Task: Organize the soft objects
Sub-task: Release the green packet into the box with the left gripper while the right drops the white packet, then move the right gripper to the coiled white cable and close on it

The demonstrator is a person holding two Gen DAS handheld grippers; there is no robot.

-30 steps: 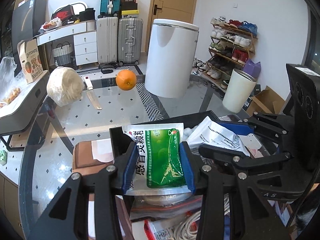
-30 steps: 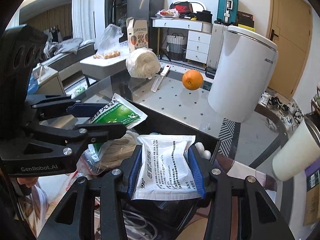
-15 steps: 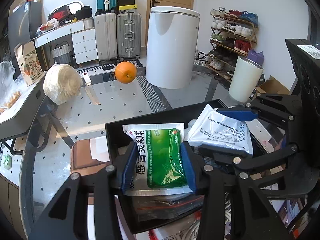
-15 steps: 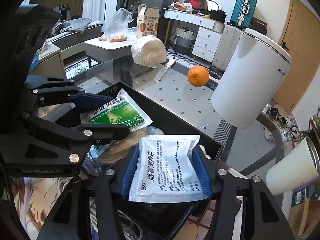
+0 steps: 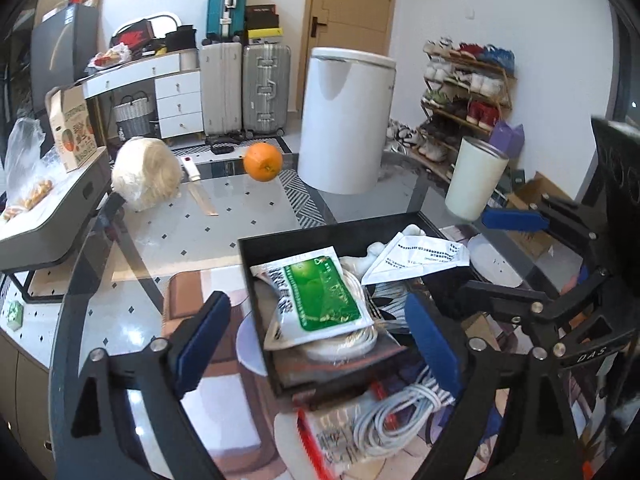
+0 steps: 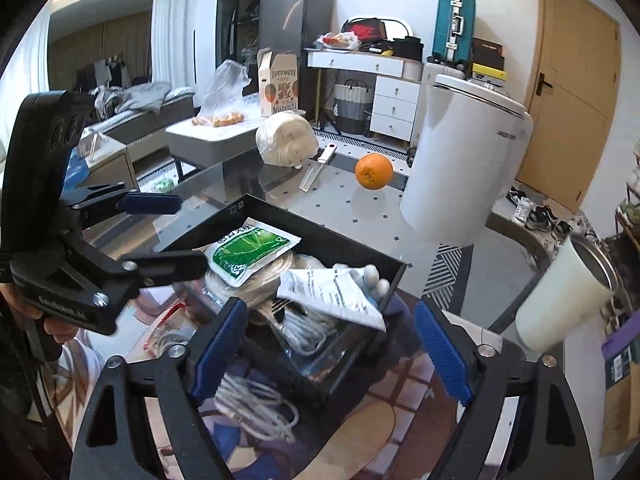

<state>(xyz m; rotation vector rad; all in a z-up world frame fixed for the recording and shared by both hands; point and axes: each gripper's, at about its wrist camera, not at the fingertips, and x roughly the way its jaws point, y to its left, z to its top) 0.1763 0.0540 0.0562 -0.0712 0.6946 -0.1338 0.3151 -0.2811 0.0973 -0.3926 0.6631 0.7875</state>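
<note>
A green-and-white soft packet (image 5: 320, 300) (image 6: 248, 254) lies in the black box (image 5: 288, 240) (image 6: 320, 232) on coiled white cord. A white printed packet (image 5: 420, 258) (image 6: 332, 294) rests tilted at the box's right side. My left gripper (image 5: 316, 340) hangs above the box, jaws opening, wide apart, with the green packet lying free below between them. My right gripper (image 6: 328, 344) is likewise opening and wide, pads off the white packet. Each gripper shows in the other's view, the right gripper (image 5: 560, 248) at the right edge, the left gripper (image 6: 120, 236) at the left.
On the glass table stand an orange (image 5: 263, 162), a knife (image 5: 200, 192), a pale wrapped bundle (image 5: 146, 174), a tall white bin (image 5: 346, 120) and a white cup (image 5: 474, 182). Bagged white cables (image 5: 384, 420) lie under the box's near edge. A hand (image 6: 56, 328) holds the left gripper.
Both grippers have let go: the green packet and the white packet dropped from between the pads into the black box. Both pairs of jaws swung wide and drew back slightly.
</note>
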